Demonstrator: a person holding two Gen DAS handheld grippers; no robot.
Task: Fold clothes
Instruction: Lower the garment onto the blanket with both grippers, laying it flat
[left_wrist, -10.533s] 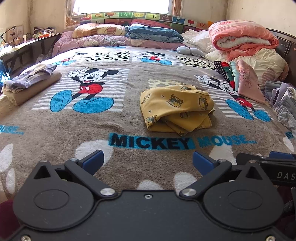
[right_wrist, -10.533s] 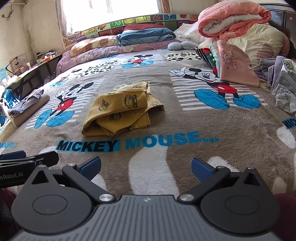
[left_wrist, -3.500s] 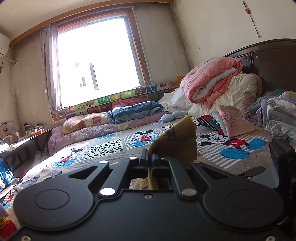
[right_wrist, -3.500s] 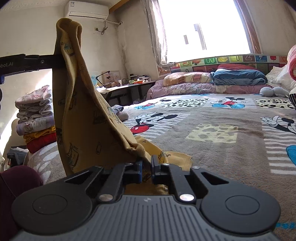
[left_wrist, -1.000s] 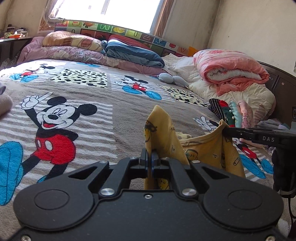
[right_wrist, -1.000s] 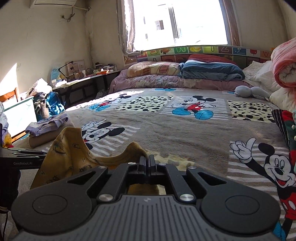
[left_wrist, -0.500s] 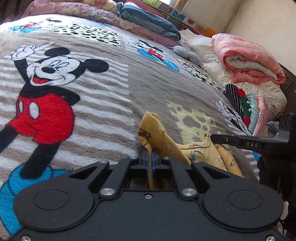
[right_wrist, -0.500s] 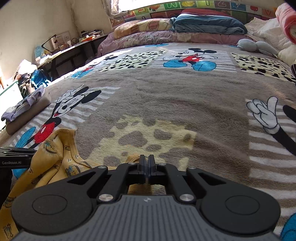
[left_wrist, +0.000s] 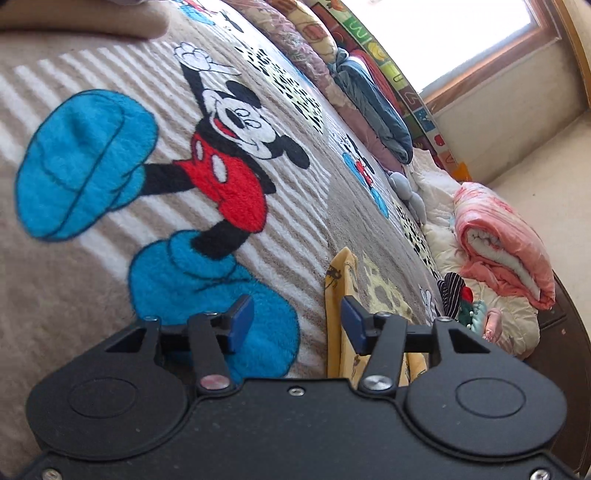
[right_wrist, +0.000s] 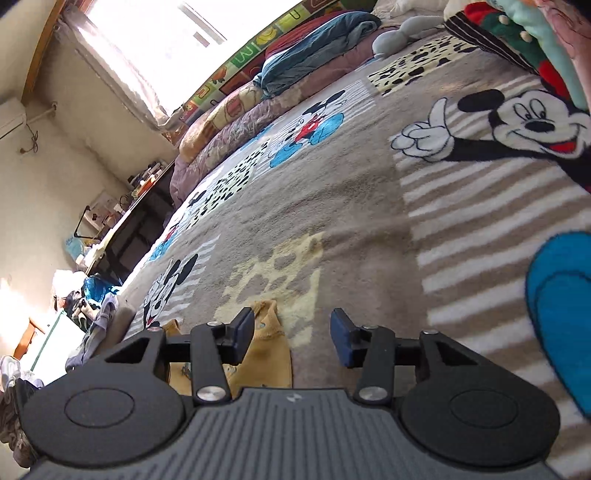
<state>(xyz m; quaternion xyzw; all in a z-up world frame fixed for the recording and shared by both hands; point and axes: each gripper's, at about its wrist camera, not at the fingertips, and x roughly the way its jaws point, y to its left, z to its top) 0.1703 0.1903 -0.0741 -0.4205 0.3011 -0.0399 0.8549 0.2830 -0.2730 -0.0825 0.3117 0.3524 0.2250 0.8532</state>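
A yellow printed garment (left_wrist: 338, 291) lies on the Mickey Mouse blanket (left_wrist: 110, 258). In the left wrist view its edge rises just inside my right blue pad (left_wrist: 352, 319). My left gripper (left_wrist: 297, 317) is open, low over the blanket, with the cloth loose between the jaws. In the right wrist view the garment (right_wrist: 266, 347) lies beside the left blue pad (right_wrist: 245, 326). My right gripper (right_wrist: 291, 332) is open over it and holds nothing. Most of the garment is hidden behind both gripper bodies.
Folded pink and white quilts (left_wrist: 502, 243) and a heap of clothes (left_wrist: 465, 299) sit at the bed's right side. Pillows and a blue blanket (right_wrist: 314, 51) line the window end. A desk (right_wrist: 136, 221) and clothes piles (right_wrist: 92, 306) stand left of the bed.
Both grippers have opened and let go of the yellow garment, which now lies on the blanket. Both views have tilted and dropped closer to the bed.
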